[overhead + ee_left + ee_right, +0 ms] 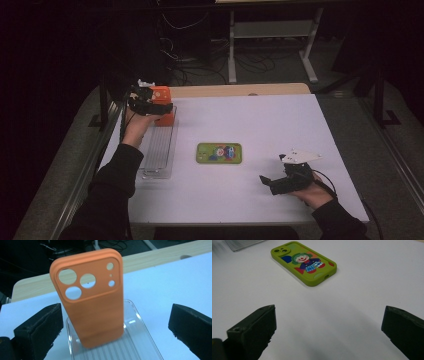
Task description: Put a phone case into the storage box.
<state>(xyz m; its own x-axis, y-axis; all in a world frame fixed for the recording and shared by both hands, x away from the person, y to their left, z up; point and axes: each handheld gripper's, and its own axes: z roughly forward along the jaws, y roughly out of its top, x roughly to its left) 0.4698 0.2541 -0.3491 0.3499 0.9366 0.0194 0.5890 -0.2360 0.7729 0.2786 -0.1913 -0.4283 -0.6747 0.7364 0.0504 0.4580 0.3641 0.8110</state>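
An orange phone case (pixel 92 305) with round camera holes stands on end, slightly tilted, at the far end of a clear ribbed tray (pixel 142 340). My left gripper (pixel 115 322) is open, one jaw on either side of the case and not touching it. In the high view that gripper (pixel 151 106) hovers at the orange case (pixel 161 93) over the tray (pixel 159 150) at the table's left. A green phone case (pixel 219 153) with a clown picture lies flat mid-table. My right gripper (pixel 271 172) is open and holds nothing, near the front right, with the green case (pixel 303 262) ahead of its jaws.
The white tabletop (pixel 260 125) has a wooden strip (pixel 240 90) along its far edge. Beyond it stand a white desk frame (pixel 270 30) and floor cables. A corner of the tray (pixel 242 243) shows at the top left of the right gripper view.
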